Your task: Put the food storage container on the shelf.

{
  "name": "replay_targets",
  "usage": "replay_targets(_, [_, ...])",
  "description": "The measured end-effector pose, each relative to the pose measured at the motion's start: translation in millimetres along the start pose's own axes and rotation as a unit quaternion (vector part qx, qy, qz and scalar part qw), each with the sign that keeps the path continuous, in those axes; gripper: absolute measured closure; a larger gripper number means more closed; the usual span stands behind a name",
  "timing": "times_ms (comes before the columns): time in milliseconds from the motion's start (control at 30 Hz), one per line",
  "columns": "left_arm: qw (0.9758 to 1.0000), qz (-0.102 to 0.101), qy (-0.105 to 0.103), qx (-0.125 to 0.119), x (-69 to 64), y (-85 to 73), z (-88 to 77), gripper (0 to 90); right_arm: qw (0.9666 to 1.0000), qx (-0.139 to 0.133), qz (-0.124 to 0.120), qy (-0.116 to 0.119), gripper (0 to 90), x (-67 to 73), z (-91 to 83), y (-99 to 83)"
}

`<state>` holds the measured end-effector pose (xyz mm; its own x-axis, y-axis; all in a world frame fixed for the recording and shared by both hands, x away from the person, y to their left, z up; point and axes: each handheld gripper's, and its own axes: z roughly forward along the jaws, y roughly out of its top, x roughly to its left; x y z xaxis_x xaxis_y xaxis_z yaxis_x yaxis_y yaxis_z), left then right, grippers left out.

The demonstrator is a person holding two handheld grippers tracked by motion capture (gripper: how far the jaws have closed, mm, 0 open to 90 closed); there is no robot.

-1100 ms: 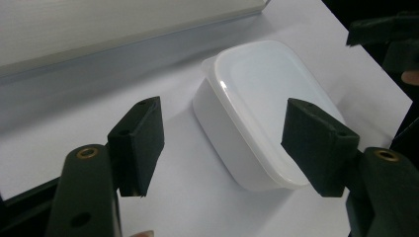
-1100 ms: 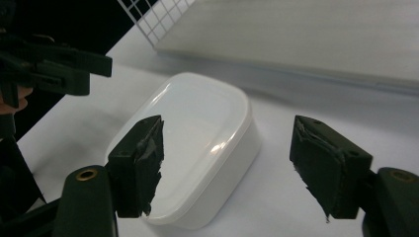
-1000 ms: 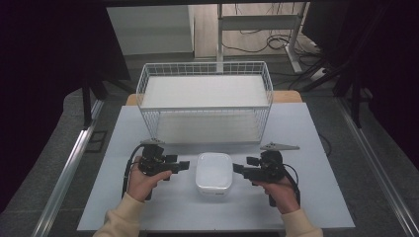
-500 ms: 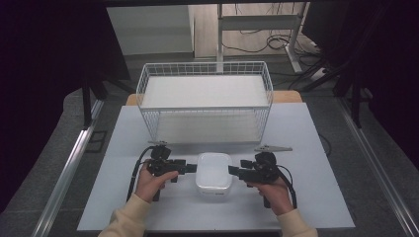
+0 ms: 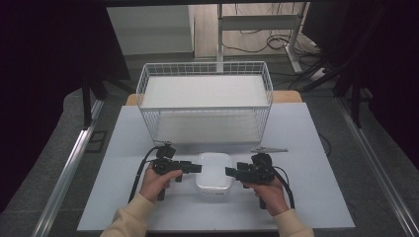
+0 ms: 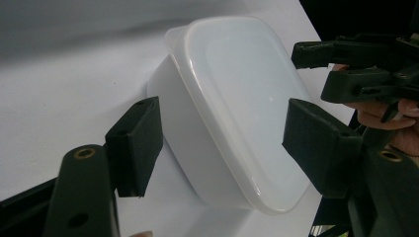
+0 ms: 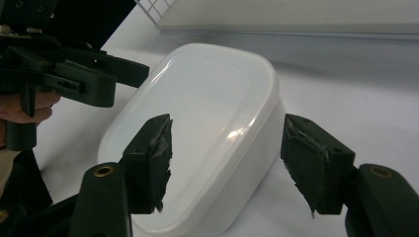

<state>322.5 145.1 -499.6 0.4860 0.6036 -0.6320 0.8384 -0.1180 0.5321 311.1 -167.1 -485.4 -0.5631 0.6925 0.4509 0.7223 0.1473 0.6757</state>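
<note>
A white lidded plastic container (image 5: 214, 174) sits on the white table, in front of the wire basket. My left gripper (image 5: 197, 168) reaches it from the left and is open. In the left gripper view its jaws (image 6: 227, 143) straddle the container (image 6: 232, 113), with the pads clear of it. My right gripper (image 5: 230, 171) comes in from the right. Its jaws (image 7: 232, 163) have just been closing, with the container's (image 7: 207, 118) end between them. One pad hangs over the lid and the other stands beside the wall, neither visibly pressing. Each gripper view also shows the opposite gripper (image 6: 356, 64) (image 7: 74, 74).
A white wire basket (image 5: 205, 66) with a white liner stands at the back of the table (image 5: 316, 197). Dark floor, metal rails and desk legs with cables surround the table. Bare table surface lies on both sides of the hands.
Both grippers have moved inward to the container's two ends, and the left has also sunk a little. The container has not moved.
</note>
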Motion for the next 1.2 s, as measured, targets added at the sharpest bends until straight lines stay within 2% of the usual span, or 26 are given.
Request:
replay_targets(367, [0.9999, -0.007, -0.002, 0.016, -3.5, -3.3, 9.5, 31.3, 0.9998, 0.009, 0.016, 0.004, 37.9, -0.1, 8.9, -4.9])
replay_targets(467, [0.9995, -0.023, -0.014, 0.016, -2.8, -5.1, 12.1, 33.6, 0.9997, 0.013, 0.018, 0.006, 39.3, 0.2, 10.5, -6.0])
replay_targets(533, [0.9994, -0.03, -0.013, 0.012, -4.2, -6.5, 13.8, 39.7, 0.9996, 0.015, 0.021, 0.011, 43.9, 2.0, 10.4, -6.9])
replay_targets(600, [0.9995, -0.026, -0.012, 0.015, -5.6, -7.7, 14.0, 40.6, 0.9996, 0.016, 0.022, 0.009, 45.8, 2.8, 9.9, -7.0])
replay_targets(633, [0.9996, -0.021, -0.001, 0.017, -7.9, -8.2, 11.9, 44.8, 0.9996, 0.018, 0.024, 0.002, 50.2, 2.8, 8.8, -7.5])
replay_targets(733, [0.9998, -0.013, 0.006, 0.016, -9.3, -8.8, 9.7, 49.2, 0.9993, 0.017, 0.032, 0.007, 54.7, 2.0, 6.1, -7.6])
replay_targets(767, [0.9998, -0.012, 0.008, 0.013, -10.3, -9.4, 6.7, 50.4, 0.9989, 0.013, 0.04, 0.021, 60.0, 1.8, 1.8, -7.2])
replay_targets(833, [0.9998, -0.012, 0.011, 0.007, -11.0, -9.7, 4.8, 51.7, 0.9987, 0.013, 0.042, 0.027, 61.7, 1.9, 0.0, -7.1])
replay_targets(933, [0.9999, -0.009, 0.014, 0.002, -13.4, -11.4, -0.5, 59.7, 0.9977, 0.009, 0.052, 0.041, 66.5, 1.1, -3.8, -7.8])
replay_targets(1000, [0.9999, -0.003, 0.012, -0.004, -16.1, -13.0, -3.3, 61.6, 0.9975, 0.009, 0.056, 0.041, 67.5, 0.3, -4.2, -8.2])
replay_targets(1067, [0.9999, 0.002, 0.008, -0.006, -17.6, -13.7, -5.4, 67.7, 0.9972, 0.007, 0.062, 0.042, 69.5, -2.0, -5.6, -9.2])
replay_targets(1200, [0.9999, 0.009, 0.004, -0.01, -20.5, -14.9, -8.3, 71.1, 0.9966, 0.004, 0.068, 0.047, 71.7, -3.7, -9.9, -10.2])
